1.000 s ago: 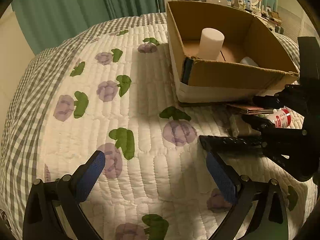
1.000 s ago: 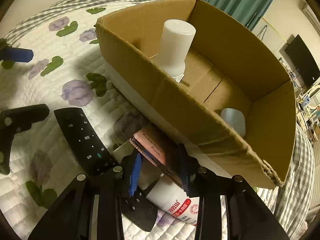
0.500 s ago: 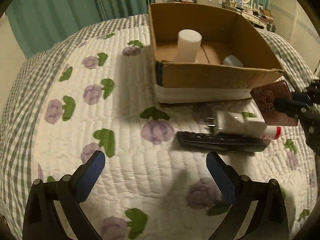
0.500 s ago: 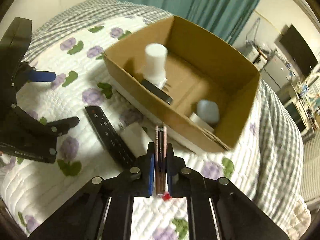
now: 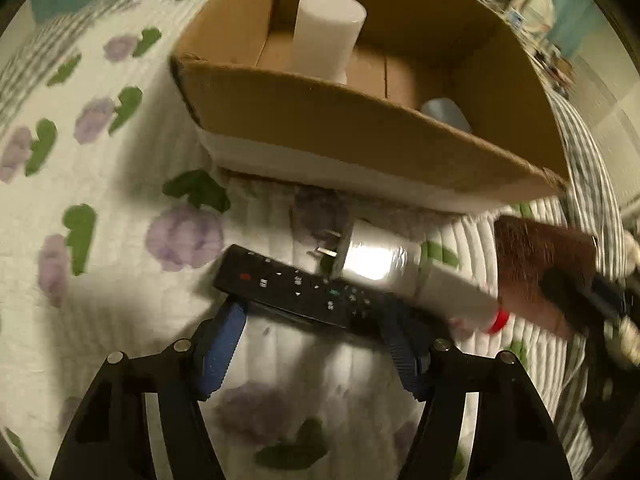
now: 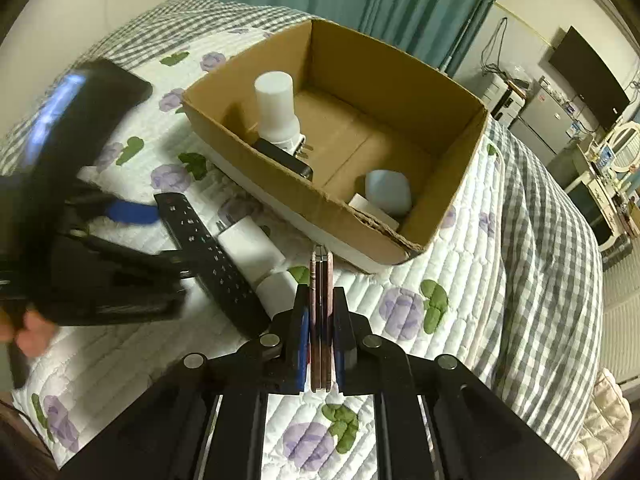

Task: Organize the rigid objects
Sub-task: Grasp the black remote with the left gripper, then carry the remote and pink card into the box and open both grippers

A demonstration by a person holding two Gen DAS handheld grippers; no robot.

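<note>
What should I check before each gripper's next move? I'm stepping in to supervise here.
1. Right gripper clamps the flat case: ok.
2. Cardboard box has bare floor for the case: ok.
3. Left gripper open, fingers straddling the remote: ok.
4. Remote free of the white bottle: not ok, the bottle overlaps its edge.
5. Left pads touching the remote: cannot tell, blurred.

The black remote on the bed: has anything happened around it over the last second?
The left gripper has come down, its open fingers now straddling the black remote. The right gripper has lifted the thin pink case off the bed. The remote, white bottle and cardboard box stayed put.
</note>
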